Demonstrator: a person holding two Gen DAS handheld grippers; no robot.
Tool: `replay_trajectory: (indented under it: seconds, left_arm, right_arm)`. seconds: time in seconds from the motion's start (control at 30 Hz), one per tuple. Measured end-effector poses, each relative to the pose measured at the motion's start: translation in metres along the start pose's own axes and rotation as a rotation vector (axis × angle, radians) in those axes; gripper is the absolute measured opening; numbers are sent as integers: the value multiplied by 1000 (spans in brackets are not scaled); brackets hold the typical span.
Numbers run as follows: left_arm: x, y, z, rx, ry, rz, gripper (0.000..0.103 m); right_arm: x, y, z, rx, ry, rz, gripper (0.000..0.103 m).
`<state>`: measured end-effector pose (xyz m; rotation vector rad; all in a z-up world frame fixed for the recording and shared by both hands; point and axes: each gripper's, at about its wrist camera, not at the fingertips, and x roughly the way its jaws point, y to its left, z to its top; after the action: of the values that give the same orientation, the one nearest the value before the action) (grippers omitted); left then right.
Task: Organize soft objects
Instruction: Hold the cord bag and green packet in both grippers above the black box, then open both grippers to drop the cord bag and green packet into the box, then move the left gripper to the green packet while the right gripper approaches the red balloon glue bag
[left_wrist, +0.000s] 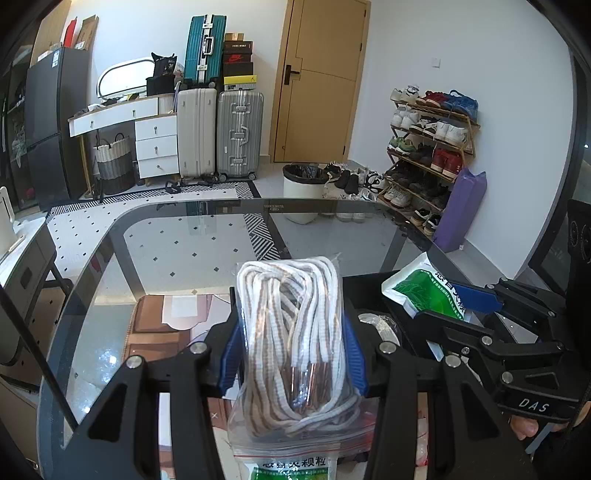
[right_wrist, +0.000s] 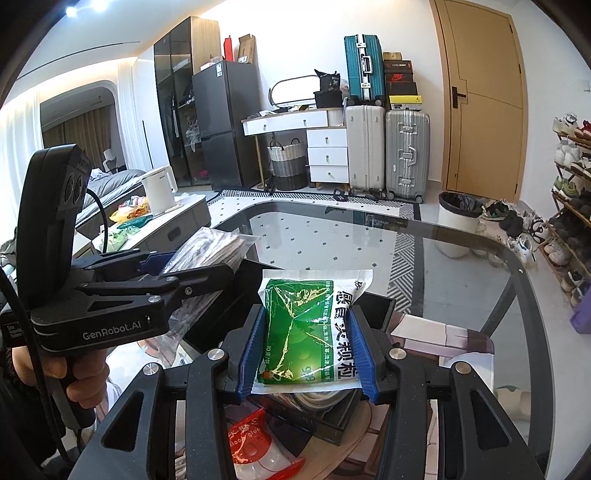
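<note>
My left gripper (left_wrist: 293, 343) is shut on a clear bag of white-and-brown shoelaces (left_wrist: 291, 332) and holds it above a black box (left_wrist: 369, 288) on the glass table (left_wrist: 184, 236). My right gripper (right_wrist: 306, 343) is shut on a green-and-white medicine packet (right_wrist: 306, 332), held over the same black box (right_wrist: 332, 424). In the left wrist view the right gripper (left_wrist: 458, 306) and its green packet (left_wrist: 424, 288) are at the right. In the right wrist view the left gripper (right_wrist: 192, 273) and its shoelace bag (right_wrist: 210, 247) are at the left.
Another green packet (left_wrist: 288, 469) lies below the shoelace bag. A red-and-white pouch (right_wrist: 255, 443) lies under my right gripper. Coiled laces (right_wrist: 317, 398) rest in the box. A white bin (right_wrist: 456, 221) and a shoe rack (left_wrist: 428, 155) stand beyond the table.
</note>
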<state>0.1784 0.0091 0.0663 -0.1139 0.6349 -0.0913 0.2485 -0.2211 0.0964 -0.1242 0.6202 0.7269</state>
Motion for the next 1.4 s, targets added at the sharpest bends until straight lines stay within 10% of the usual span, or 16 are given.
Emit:
replay_trajectory:
  seconds: [1.1, 1.4]
  left_arm:
    - [26, 3, 10, 28, 73, -4, 49]
    - [6, 6, 3, 19, 65, 32, 94]
  right_arm:
    - [34, -16, 4, 15, 39, 25, 48]
    - [10, -15, -8, 13, 20, 1, 93]
